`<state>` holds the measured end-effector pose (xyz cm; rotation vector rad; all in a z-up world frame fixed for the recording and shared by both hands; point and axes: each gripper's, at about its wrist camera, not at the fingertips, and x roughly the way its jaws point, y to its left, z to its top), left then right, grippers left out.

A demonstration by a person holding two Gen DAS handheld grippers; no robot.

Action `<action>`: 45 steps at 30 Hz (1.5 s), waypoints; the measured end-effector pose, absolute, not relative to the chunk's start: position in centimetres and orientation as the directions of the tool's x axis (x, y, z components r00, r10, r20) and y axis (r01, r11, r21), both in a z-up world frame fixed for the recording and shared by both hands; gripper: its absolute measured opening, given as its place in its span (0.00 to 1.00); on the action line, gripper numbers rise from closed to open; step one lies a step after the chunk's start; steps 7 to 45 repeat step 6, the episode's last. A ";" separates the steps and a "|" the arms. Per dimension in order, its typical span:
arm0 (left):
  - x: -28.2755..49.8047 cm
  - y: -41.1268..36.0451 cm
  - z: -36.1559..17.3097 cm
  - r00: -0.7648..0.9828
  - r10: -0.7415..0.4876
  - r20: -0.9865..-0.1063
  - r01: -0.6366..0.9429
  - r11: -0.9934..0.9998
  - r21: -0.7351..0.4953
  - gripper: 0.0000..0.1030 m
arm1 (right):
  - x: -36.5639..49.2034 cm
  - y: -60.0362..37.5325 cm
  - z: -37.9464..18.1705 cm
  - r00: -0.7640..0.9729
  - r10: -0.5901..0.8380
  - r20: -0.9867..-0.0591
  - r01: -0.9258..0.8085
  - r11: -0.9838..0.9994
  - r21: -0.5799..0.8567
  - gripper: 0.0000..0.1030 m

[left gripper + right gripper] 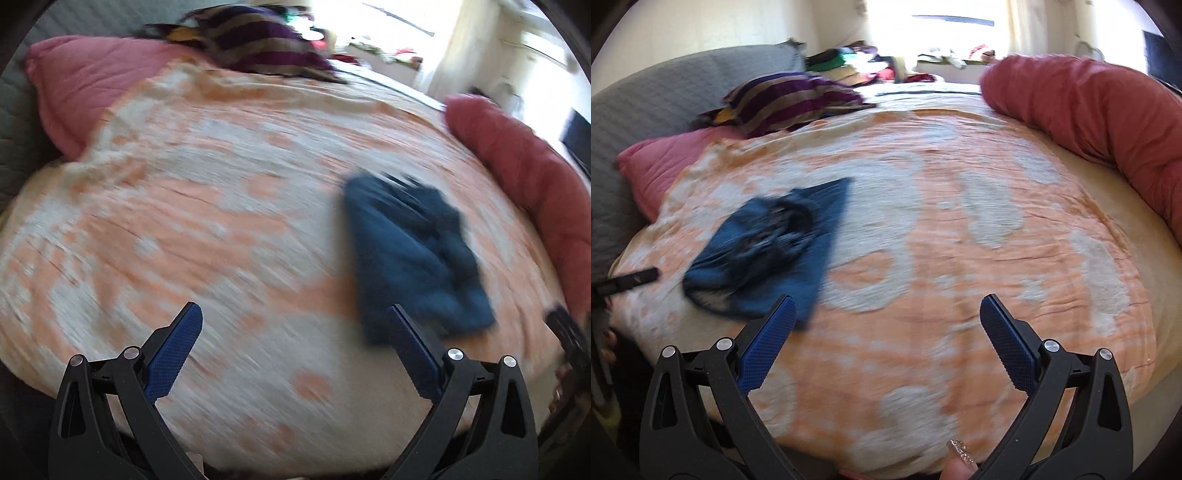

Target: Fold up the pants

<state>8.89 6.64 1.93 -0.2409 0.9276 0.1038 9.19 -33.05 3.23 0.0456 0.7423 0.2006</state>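
The blue pants (410, 254) lie in a compact folded bundle on the orange and white bedspread (221, 221). In the left wrist view they sit at the right, just beyond the right finger. My left gripper (293, 314) is open and empty above the bedspread. In the right wrist view the pants (768, 254) lie at the left, by the left finger. My right gripper (886, 304) is open and empty. The tip of the left gripper (631, 278) shows at the far left edge. Both views are motion blurred.
A pink pillow (81, 92) and a striped purple pillow (258, 48) lie at the bed's head. A long red bolster (1089, 110) runs along the right edge. A grey headboard (665, 92) stands at the left. A bright window (942, 33) is behind.
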 end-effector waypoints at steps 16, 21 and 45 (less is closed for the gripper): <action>16.5 15.7 0.3 0.458 0.218 -0.862 -0.451 0.892 -0.014 0.96 | 17.4 -42.8 1.2 0.695 -0.032 -0.718 0.086 0.996 0.039 0.91; 16.5 15.7 0.3 0.458 0.218 -0.862 -0.451 0.892 -0.014 0.96 | 17.4 -42.8 1.2 0.695 -0.032 -0.718 0.086 0.996 0.039 0.91; 16.5 15.7 0.3 0.458 0.218 -0.862 -0.451 0.892 -0.014 0.96 | 17.4 -42.8 1.2 0.695 -0.032 -0.718 0.086 0.996 0.039 0.91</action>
